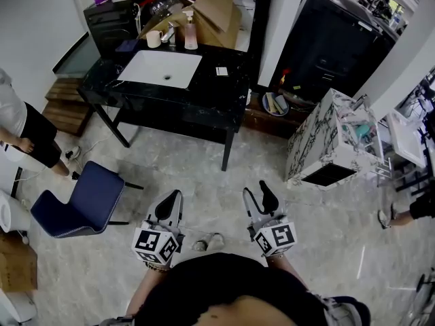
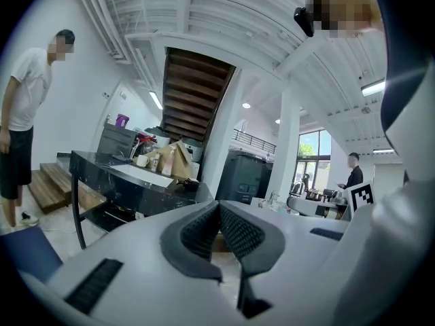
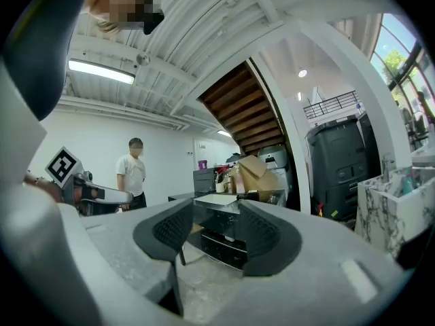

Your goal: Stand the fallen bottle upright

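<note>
A black table (image 1: 204, 104) stands across the room with a white basin (image 1: 161, 68) set in it. At its back stand a pump bottle (image 1: 191, 32) and a cup (image 1: 154, 38), both upright. A dark thing lies flat near the table's right end (image 3: 262, 195), also seen from the other side (image 2: 188, 182); I cannot tell if it is a bottle. My left gripper (image 1: 170, 199) is shut and empty, jaws touching (image 2: 218, 212). My right gripper (image 1: 259, 195) is open with nothing between its pads (image 3: 214, 226). Both hang low over the floor, far short of the table.
A blue chair (image 1: 78, 206) stands at left, a marbled cabinet (image 1: 326, 138) at right. A person (image 1: 20, 131) stands by wooden steps (image 1: 64, 104). Cardboard boxes (image 1: 217, 5) sit behind the table. Slippers (image 1: 207, 242) lie between my grippers.
</note>
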`<state>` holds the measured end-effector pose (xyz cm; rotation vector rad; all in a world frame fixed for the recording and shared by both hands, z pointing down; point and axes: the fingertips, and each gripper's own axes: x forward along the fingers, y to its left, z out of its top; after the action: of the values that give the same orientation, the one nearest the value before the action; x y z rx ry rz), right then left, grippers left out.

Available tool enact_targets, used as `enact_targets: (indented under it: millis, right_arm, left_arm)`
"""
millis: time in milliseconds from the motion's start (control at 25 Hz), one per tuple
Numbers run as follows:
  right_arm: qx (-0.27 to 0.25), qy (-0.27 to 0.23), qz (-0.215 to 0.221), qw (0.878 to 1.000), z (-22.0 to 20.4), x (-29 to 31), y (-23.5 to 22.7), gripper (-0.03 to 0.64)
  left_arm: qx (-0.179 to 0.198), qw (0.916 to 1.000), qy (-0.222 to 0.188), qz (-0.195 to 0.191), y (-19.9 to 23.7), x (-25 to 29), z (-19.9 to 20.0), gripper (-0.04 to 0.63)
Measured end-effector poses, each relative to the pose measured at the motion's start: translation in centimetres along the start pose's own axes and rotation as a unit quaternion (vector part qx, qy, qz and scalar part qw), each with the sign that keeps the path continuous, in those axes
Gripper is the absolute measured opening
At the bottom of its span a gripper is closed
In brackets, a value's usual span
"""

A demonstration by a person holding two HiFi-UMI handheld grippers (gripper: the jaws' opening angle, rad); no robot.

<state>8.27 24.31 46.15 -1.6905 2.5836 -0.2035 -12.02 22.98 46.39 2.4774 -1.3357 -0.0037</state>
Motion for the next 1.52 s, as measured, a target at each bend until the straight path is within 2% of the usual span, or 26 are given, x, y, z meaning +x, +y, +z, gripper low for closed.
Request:
enact_targets:
  millis: [40, 360, 840, 1240, 1400, 1520]
  right_arm:
    - [0.003, 0.003, -0.004, 1.0, -0.1, 0.2, -0.3, 0.212]
    - [-0.007, 0.019, -0.022, 1.0, -0.5, 1.8, -2.0, 0.31]
    - [-0.01, 0.011, -0.024, 1.0, 0.0, 3.8, -5.6, 0.331]
    - [-0.03, 0.025, 0.022, 0.999, -0.4, 5.4, -6.2, 0.331]
    - [-0.006, 0.044, 0.032, 0.998, -1.2, 6.3, -6.3, 0.33]
    - [0.012, 0.045, 0.012, 0.999, -1.6, 7.3, -7.2, 0.33]
  left_arm:
    - [0.0, 1.0, 0.0, 0.0, 0.1, 0.2, 0.0, 0.002]
    - [0.001, 1.0, -0.001, 0.001, 0.4, 1.8, 0.2, 0.003]
    - [-0.001, 1.0, -0.003, 0.008, 0.1, 5.0, 0.2, 0.003]
    - [0.005, 0.9995, -0.014, 0.029, 0.2, 6.1, 0.4, 0.003]
    - [0.003, 0.9992, -0.009, 0.039, 0.9, 6.2, 0.2, 0.003]
    - [0.003, 0.9992, -0.01, 0.038, 1.6, 6.9, 0.2, 0.003]
